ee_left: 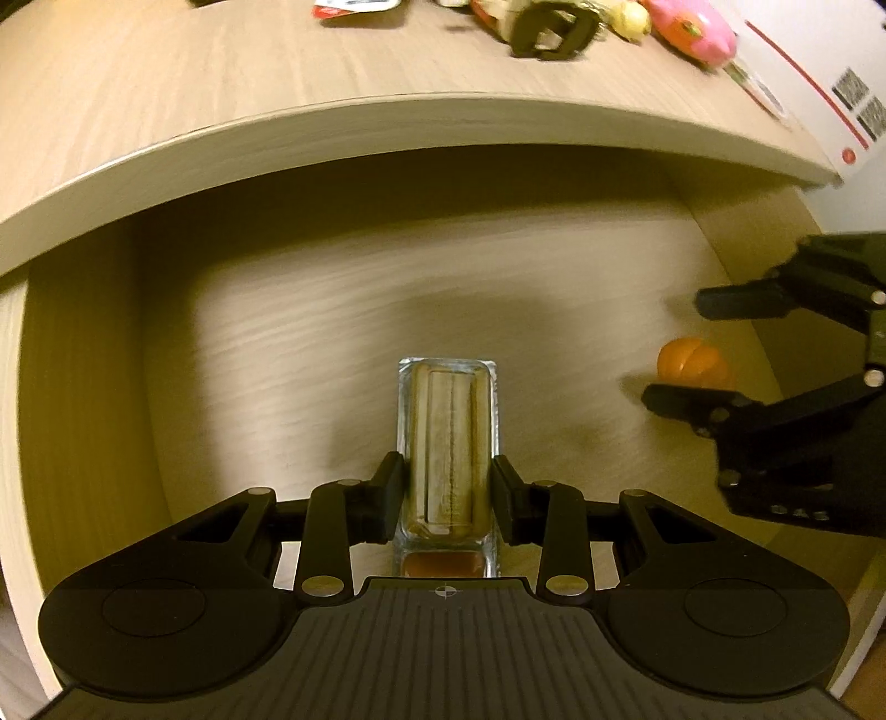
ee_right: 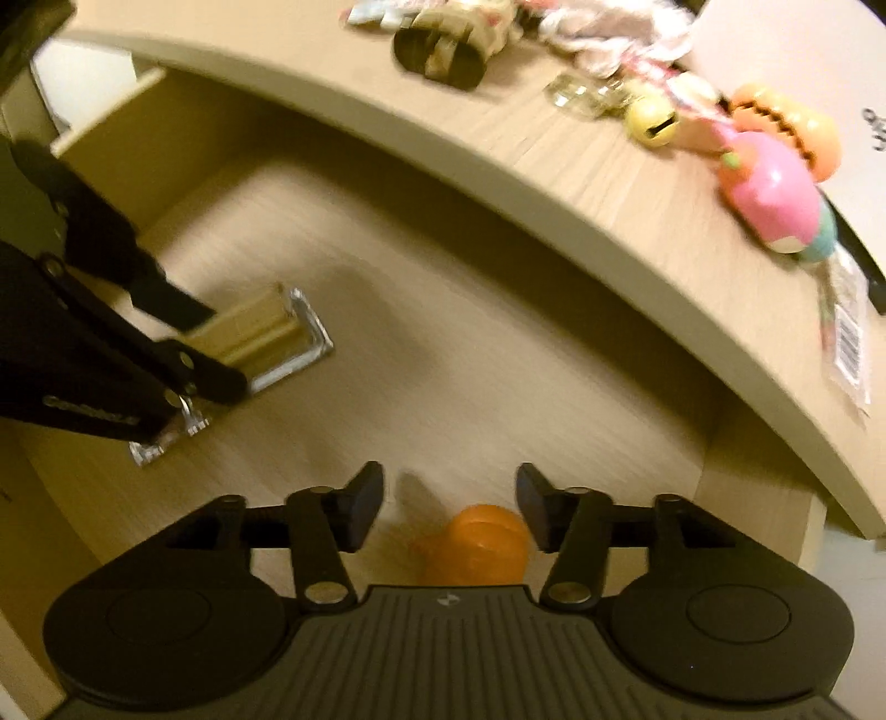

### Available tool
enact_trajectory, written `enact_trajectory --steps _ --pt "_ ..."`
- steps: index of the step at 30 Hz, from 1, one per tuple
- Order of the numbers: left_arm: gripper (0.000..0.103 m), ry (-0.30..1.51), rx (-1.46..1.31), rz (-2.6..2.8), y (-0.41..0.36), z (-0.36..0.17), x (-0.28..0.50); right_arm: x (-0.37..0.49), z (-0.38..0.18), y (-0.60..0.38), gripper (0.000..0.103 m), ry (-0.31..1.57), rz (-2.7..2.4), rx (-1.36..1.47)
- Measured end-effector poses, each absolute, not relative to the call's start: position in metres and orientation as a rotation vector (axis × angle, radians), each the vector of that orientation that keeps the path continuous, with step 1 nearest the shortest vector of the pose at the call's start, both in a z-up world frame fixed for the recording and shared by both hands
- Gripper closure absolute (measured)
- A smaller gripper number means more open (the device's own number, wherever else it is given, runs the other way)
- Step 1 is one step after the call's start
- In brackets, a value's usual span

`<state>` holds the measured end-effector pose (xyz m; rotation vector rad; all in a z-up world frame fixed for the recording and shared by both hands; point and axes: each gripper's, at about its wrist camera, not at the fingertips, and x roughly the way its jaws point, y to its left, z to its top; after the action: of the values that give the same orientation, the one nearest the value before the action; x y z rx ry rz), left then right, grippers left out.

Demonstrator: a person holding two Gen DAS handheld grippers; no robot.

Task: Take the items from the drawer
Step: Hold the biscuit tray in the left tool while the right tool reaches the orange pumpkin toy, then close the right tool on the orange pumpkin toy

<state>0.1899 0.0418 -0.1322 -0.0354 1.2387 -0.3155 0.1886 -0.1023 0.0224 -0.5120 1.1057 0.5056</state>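
Inside the open wooden drawer lies a clear plastic packet with brown contents. My left gripper is shut on its near end, one finger against each long side. From the right wrist view the same packet sits between the left gripper's fingers. A small orange toy fruit rests on the drawer floor by the right wall. My right gripper is open just above it, fingers either side and apart from it. In the left wrist view the right gripper hovers over the orange fruit.
The tabletop edge overhangs the back of the drawer. On the table lie a pink toy, a yellow toy, a black object, wrapped packets and a white box. The drawer's right wall is close to the right gripper.
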Motion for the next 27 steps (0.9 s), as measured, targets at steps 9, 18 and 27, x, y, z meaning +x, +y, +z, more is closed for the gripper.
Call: enact_trajectory --steps 9,18,27 --pt "0.066 1.227 -0.129 -0.317 0.053 -0.137 0.189 0.19 0.034 -0.171 0.036 1.153 0.465 -0.372" --pt "0.066 1.225 -0.122 -0.315 0.051 -0.139 0.19 0.189 0.017 -0.181 0.036 1.223 0.498 -0.303" --pt "0.066 1.226 -0.118 -0.318 0.055 -0.136 0.191 0.192 0.002 -0.187 0.06 1.279 0.437 -0.275"
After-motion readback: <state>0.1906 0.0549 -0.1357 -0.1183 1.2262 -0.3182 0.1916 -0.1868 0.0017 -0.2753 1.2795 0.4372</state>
